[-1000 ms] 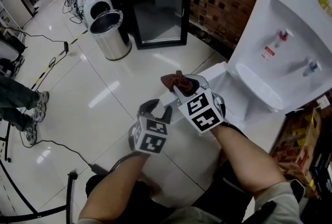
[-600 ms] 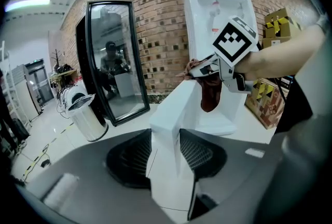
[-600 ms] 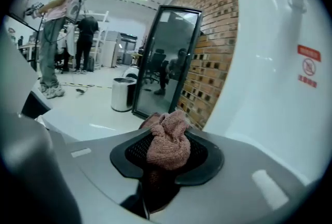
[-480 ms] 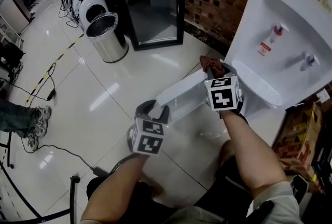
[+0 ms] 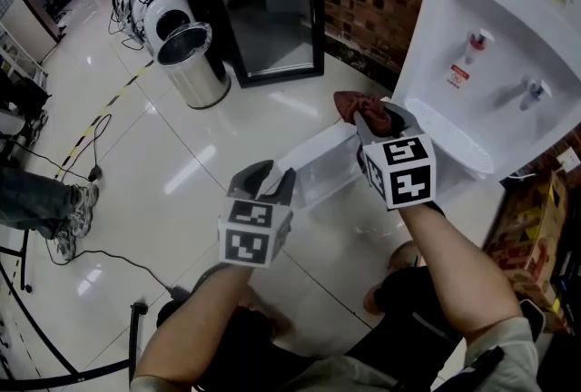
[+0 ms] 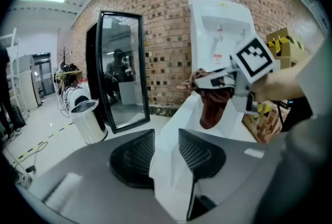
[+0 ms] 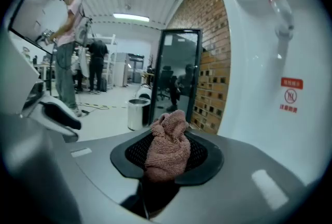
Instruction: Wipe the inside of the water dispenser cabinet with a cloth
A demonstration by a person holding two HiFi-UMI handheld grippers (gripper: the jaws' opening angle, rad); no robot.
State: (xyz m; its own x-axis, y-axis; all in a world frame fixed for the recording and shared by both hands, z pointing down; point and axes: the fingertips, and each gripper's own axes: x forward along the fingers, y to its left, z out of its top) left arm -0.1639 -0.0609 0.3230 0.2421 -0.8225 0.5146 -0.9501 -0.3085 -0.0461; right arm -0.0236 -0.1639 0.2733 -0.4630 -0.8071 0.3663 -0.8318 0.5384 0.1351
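Right tongs [image 5: 374, 118] clamped on brown cloth [image 5: 352, 104] beside water dispenser [image 5: 490, 45]; left tongs [image 5: 272, 184], just closing, grip open white cabinet door [image 5: 318, 159]; steel bin [image 5: 191, 63], black-framed mirror [image 5: 263, 0] beyond.

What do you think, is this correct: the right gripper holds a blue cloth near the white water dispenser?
Not quite. The cloth is brownish pink, not blue, as the right gripper view shows. The right gripper does hold it near the white water dispenser.
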